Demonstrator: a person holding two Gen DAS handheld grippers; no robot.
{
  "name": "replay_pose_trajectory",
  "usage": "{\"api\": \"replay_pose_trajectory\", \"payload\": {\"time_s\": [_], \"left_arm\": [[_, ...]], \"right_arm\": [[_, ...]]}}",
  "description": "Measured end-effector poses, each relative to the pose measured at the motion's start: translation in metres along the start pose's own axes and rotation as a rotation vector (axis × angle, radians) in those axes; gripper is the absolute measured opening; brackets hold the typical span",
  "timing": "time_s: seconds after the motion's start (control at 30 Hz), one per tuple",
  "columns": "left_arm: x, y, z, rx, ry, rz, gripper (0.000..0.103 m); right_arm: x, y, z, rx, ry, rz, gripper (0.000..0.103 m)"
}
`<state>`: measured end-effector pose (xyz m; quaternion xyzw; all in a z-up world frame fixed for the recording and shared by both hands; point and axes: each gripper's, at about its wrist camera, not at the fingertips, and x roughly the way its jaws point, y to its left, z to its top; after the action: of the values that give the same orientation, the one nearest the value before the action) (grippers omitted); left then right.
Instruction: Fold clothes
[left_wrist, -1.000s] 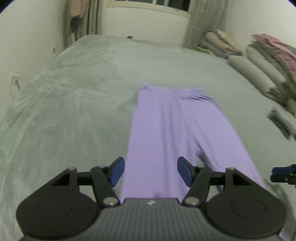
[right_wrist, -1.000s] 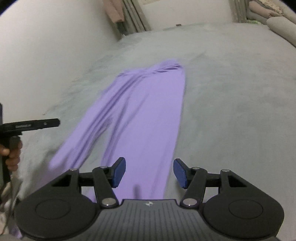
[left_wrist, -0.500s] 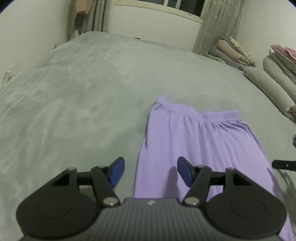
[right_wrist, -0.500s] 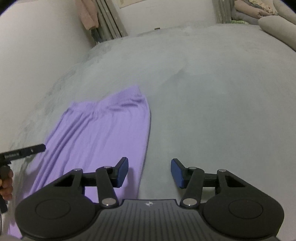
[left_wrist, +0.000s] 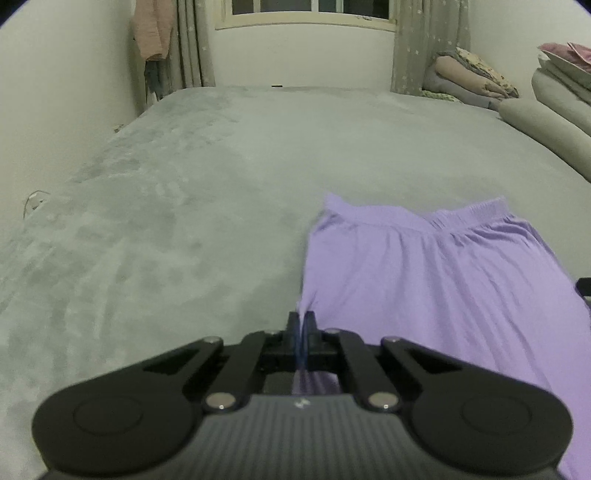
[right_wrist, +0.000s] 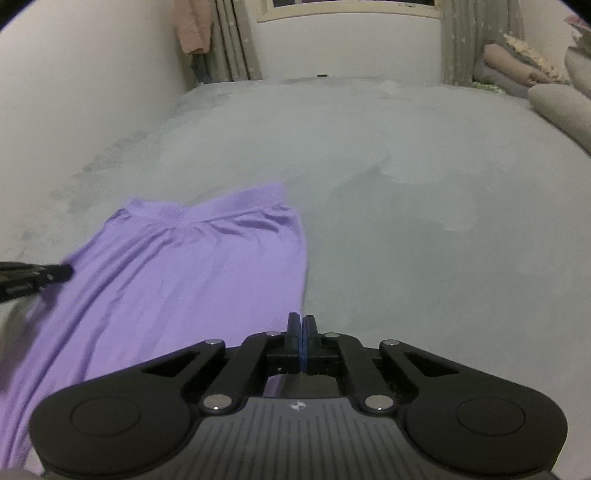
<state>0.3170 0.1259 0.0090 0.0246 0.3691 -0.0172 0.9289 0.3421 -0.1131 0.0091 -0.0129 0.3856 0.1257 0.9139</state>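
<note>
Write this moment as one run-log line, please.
task: fold clothes | left gripper: just closed on lilac cotton trousers left edge | right gripper: just closed on right edge

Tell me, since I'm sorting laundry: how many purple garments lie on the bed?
1: the purple trousers lie spread on the grey bed, waistband toward the window. Nothing suggests another hidden.

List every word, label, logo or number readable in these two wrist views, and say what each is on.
No text can be read with certainty.
Left gripper body: a small pale logo mark, a symbol with no letters.
Right gripper body: the same small logo mark, no letters.
Side of the left gripper as seen at the left edge of the right wrist view: a short pale line of print, too blurred to read.
Purple trousers, grey bedspread: no print visible.
</note>
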Motion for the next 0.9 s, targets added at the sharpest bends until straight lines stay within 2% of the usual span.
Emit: {"api": "replay_pose_trajectory", "payload": {"time_s": [0.1, 0.17, 0.2, 0.3, 0.37, 0.4, 0.6, 0.67, 0.7, 0.73, 0.8, 0.9], "left_arm": [[-0.001, 0.01, 0.001, 0.007, -0.01, 0.008, 0.0], [-0.001, 0.017, 0.002, -0.009, -0.015, 0.004, 0.001], [0.0, 0.019, 0.001, -0.01, -0.016, 0.003, 0.001], [0.002, 0.021, 0.0, 0.007, -0.012, 0.01, 0.001], [0.002, 0.023, 0.001, 0.009, -0.017, 0.009, 0.001], [0.001, 0.024, 0.001, 0.006, -0.019, 0.007, 0.001], [0.001, 0.02, 0.0, 0.019, -0.017, -0.043, 0.001], [0.002, 0.016, -0.002, 0.047, -0.013, -0.026, 0.001], [0.003, 0.016, -0.002, 0.046, -0.014, -0.022, 0.001], [0.003, 0.017, -0.001, 0.044, -0.016, -0.016, 0.001], [0.002, 0.021, 0.001, 0.031, -0.021, 0.001, 0.001], [0.002, 0.026, 0.002, 0.015, -0.025, 0.005, 0.001]], "right_arm": [[0.0, -0.005, 0.003, -0.026, -0.002, -0.069, 0.003], [0.0, -0.01, 0.003, -0.018, -0.007, -0.062, 0.003], [0.001, -0.011, 0.003, -0.013, -0.008, -0.045, 0.003], [0.003, -0.017, 0.002, 0.065, -0.002, 0.077, 0.003], [0.003, -0.022, 0.002, 0.123, -0.02, 0.077, 0.015], [0.004, -0.023, 0.002, 0.137, -0.021, 0.082, 0.026], [0.009, -0.026, 0.001, 0.208, -0.048, 0.193, 0.029], [0.012, -0.018, 0.001, 0.167, -0.047, 0.16, 0.028], [0.013, -0.013, 0.001, 0.123, -0.047, 0.127, 0.011], [0.014, -0.008, 0.001, 0.08, -0.047, 0.095, 0.002], [0.011, -0.004, 0.003, 0.032, -0.058, 0.051, 0.002], [0.006, -0.011, 0.009, 0.047, -0.088, -0.022, 0.002]]}}
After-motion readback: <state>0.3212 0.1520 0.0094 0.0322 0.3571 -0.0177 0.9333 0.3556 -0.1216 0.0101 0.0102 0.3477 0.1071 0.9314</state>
